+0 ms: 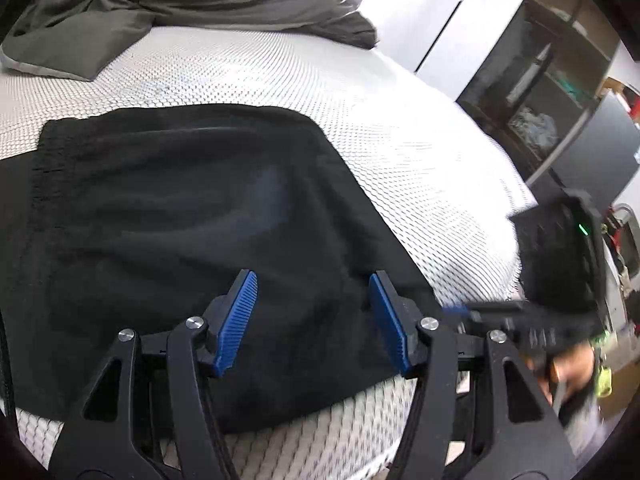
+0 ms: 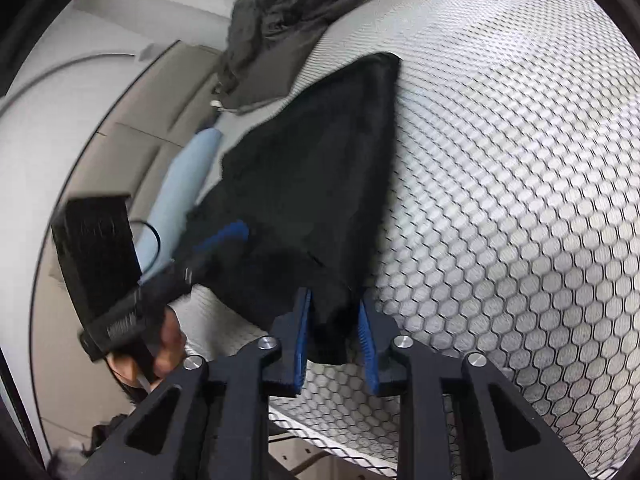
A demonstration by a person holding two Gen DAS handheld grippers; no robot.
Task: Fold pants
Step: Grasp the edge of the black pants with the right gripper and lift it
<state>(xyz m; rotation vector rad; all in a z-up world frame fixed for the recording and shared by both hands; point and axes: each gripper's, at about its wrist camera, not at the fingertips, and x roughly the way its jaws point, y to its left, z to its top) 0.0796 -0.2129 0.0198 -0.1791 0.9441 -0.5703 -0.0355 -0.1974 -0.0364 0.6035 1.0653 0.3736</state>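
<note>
- Here the black pants (image 1: 192, 208) lie spread on the white honeycomb-patterned mattress (image 1: 280, 76), near its front edge, waistband end toward the left in the left wrist view.
- Left gripper (image 1: 314, 316) hovers over the near part of the cloth, blue pads (image 1: 240, 320) well apart, nothing between them. Probably open so the cloth can drape freely while the other side is carried.
- Right gripper (image 2: 334, 334) pinches a bunched corner of the pants (image 2: 312, 184); the cloth hangs between the blue pads, which press it from both sides. Judged a grip for carrying that edge across into a fold.
- From the right wrist view the cloth rises off the mattress (image 2: 500, 200) toward the pinch, so that corner looks lifted.
- A rumpled grey blanket (image 1: 208, 4) sits at the far end, well apart from the pants, leaving room to fold.
- Fold looks partway done; not yet laid flat.
</note>
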